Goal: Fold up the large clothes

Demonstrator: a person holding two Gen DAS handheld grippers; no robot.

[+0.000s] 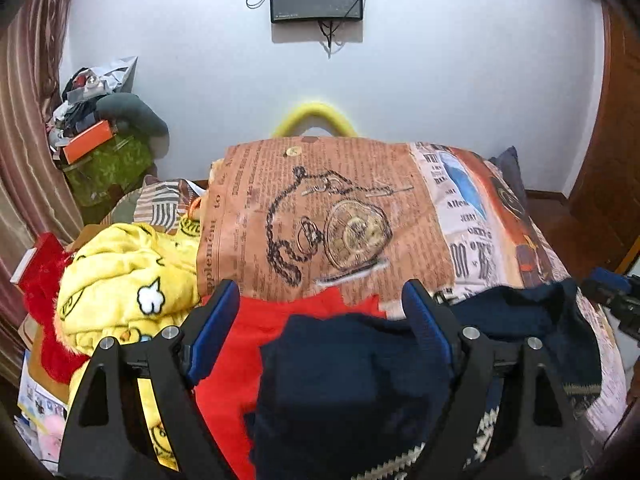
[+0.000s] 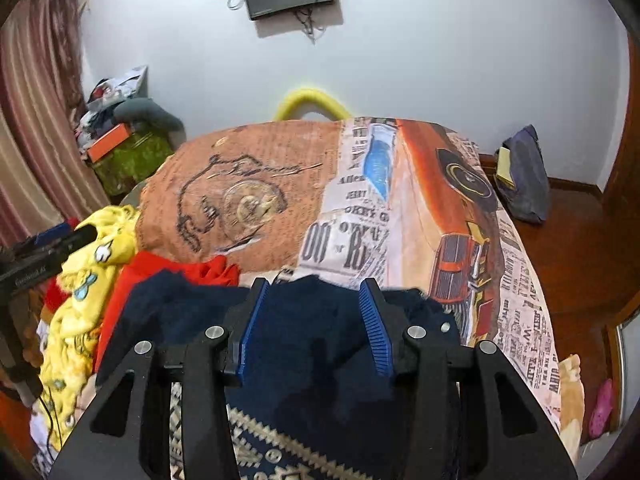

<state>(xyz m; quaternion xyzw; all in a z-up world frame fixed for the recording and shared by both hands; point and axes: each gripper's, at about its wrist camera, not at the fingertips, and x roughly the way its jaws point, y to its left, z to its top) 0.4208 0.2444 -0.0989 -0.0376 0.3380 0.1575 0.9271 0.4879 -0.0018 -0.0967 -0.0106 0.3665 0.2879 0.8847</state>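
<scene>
Navy sweater (image 1: 360, 380) under both tongs, left (image 1: 320, 308) and right (image 2: 316, 300) (jaws apart).

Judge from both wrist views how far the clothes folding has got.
Done: nothing looks folded. The navy sweater lies rumpled on the bed. In hand: nothing; left gripper and right gripper hover over it, jaws open. Left: the navy sweater, the red garment and the yellow fleece.

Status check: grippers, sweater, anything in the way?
Left gripper open, right gripper open. Navy sweater unfolded on bed, ungrasped. Red garment partly beneath; yellow blanket alongside.
</scene>
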